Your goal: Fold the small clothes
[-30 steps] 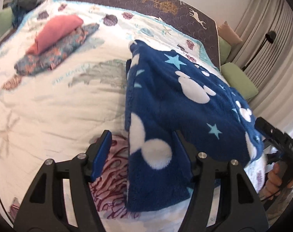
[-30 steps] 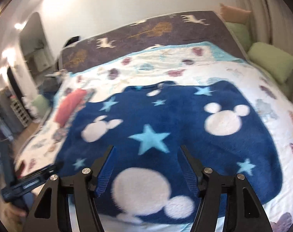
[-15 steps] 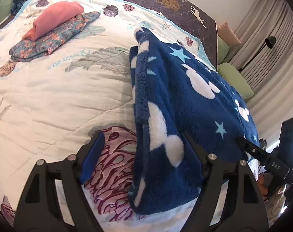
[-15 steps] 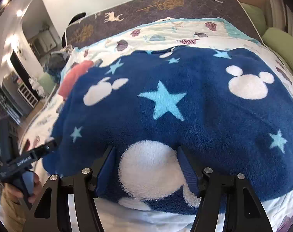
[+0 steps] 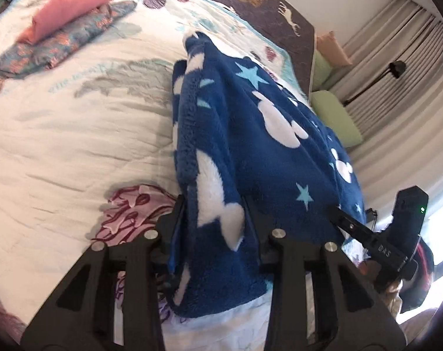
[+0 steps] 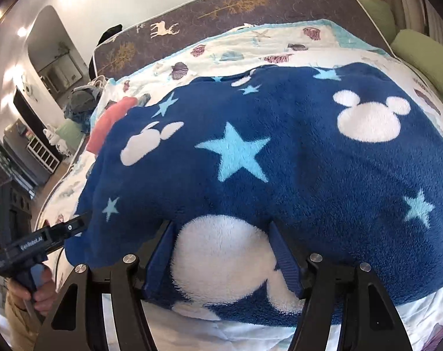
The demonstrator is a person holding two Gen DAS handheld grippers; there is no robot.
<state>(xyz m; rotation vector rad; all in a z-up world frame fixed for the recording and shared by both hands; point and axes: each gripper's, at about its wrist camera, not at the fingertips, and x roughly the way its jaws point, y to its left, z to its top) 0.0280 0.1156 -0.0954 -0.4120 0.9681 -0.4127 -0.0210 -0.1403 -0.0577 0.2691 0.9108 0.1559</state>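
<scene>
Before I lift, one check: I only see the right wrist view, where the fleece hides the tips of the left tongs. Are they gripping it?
Observer: Yes. In the left wrist view, the left tongs are shut on the side edge of the blue fleece.
Operator: What lies beside that edge?
Observer: The quilt, with a purple coral print right by the outer finger.
Operator: And the finished pile?
Observer: A pink piece rests on a folded patterned garment, apart from the fleece.
</scene>
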